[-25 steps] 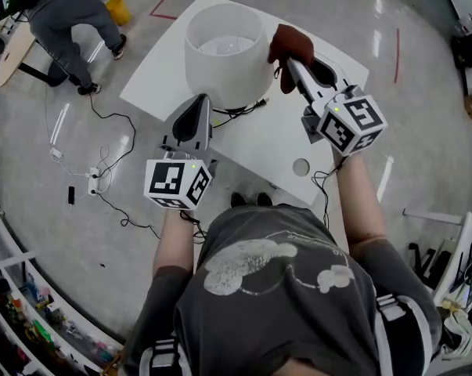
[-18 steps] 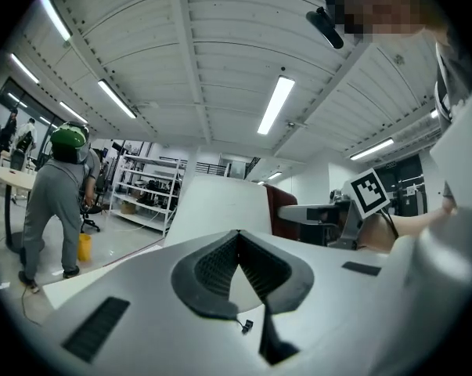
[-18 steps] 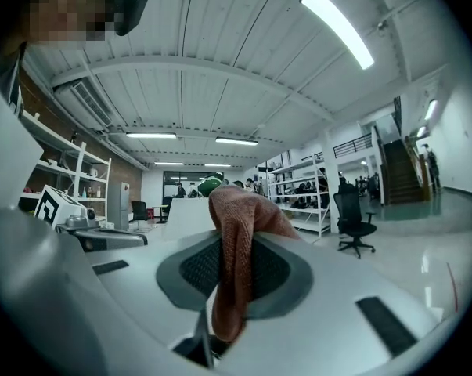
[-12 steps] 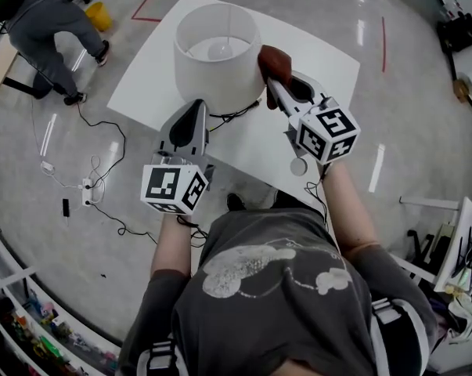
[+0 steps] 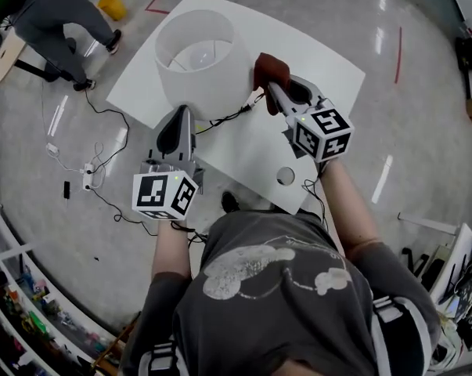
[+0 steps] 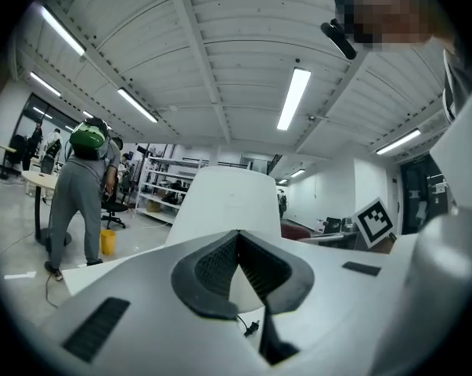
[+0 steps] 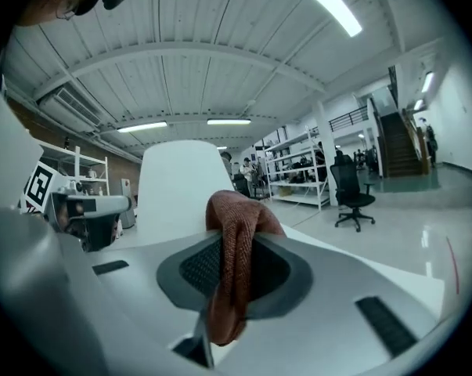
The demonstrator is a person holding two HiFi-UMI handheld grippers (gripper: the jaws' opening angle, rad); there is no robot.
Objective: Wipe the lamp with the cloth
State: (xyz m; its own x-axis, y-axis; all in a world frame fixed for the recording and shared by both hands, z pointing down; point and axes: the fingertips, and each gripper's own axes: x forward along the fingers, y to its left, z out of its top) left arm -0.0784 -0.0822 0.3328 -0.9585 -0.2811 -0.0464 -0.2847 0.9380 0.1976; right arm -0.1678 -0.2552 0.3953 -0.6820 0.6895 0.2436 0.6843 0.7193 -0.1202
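The lamp [image 5: 196, 57], with a wide white shade, stands on the white table [image 5: 314, 53]. My right gripper [image 5: 274, 92] is shut on a brown cloth [image 5: 269, 69], which hangs just right of the shade's lower side. Whether the cloth touches the shade is not clear. In the right gripper view the cloth [image 7: 234, 210] droops between the jaws, with the shade [image 7: 173, 186] right behind it. My left gripper [image 5: 181, 112] points at the shade's near side from below, jaws together and holding nothing. The left gripper view shows the shade [image 6: 228, 202] just past the closed tips.
The lamp's black cord [image 5: 228, 116] runs across the table between the grippers. A round hole [image 5: 286, 176] sits near the table's front edge. A person [image 5: 55, 14] stands at the far left beside a yellow bucket [image 5: 110, 6]. Cables and a power strip [image 5: 91, 180] lie on the floor.
My right gripper has carried the cloth left and down, from beside the shade's upper rim to its lower right side. The left gripper stays near the shade's front.
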